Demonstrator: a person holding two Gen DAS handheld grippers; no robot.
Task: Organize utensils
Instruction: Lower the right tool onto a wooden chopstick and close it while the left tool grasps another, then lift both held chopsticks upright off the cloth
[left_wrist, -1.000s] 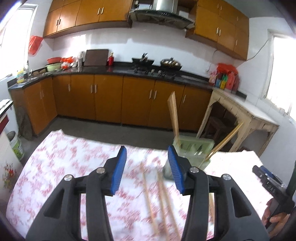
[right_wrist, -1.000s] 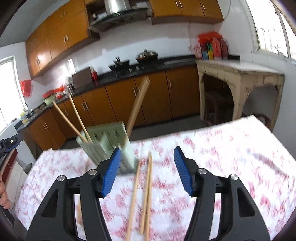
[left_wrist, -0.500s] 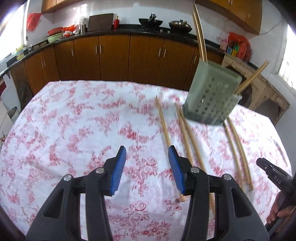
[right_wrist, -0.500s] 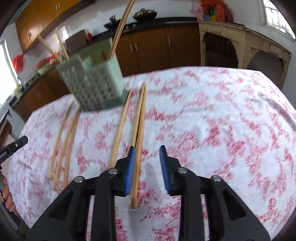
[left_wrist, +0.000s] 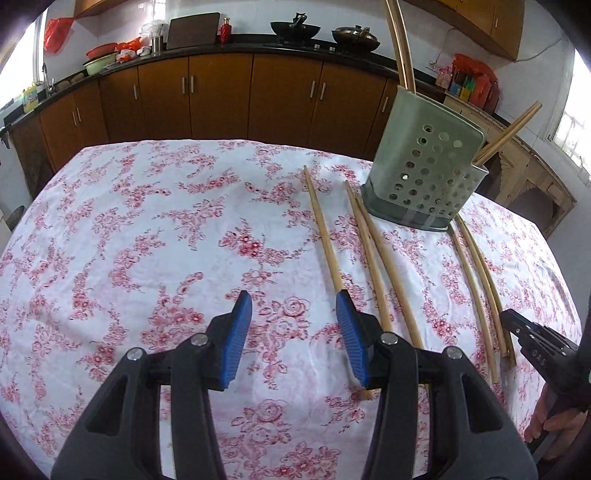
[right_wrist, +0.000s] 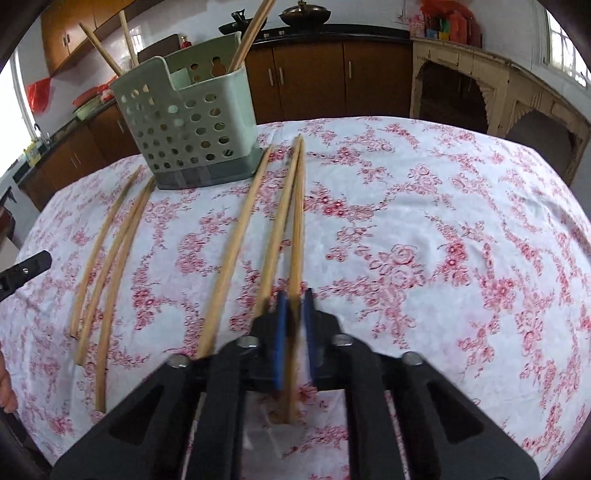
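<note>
Two tongs differ: the right tongs (right_wrist: 294, 325) pinch one long, smooth wooden chopstick (right_wrist: 296, 221) near its end for lifting, while the left tongs (left_wrist: 293, 332) gape wide, empty. Beyond, loose chopsticks lie on the floral-clothed surface (right_wrist: 424, 221) before the perforated green plastic holder (right_wrist: 184, 122), apparently their destination.

Pale green perforated caddy (right_wrist: 192, 122) upright on cloth, holding several leaning chopsticks (right_wrist: 253, 35); six more wooden chopsticks (right_wrist: 236, 236) flat beside its base.
</note>
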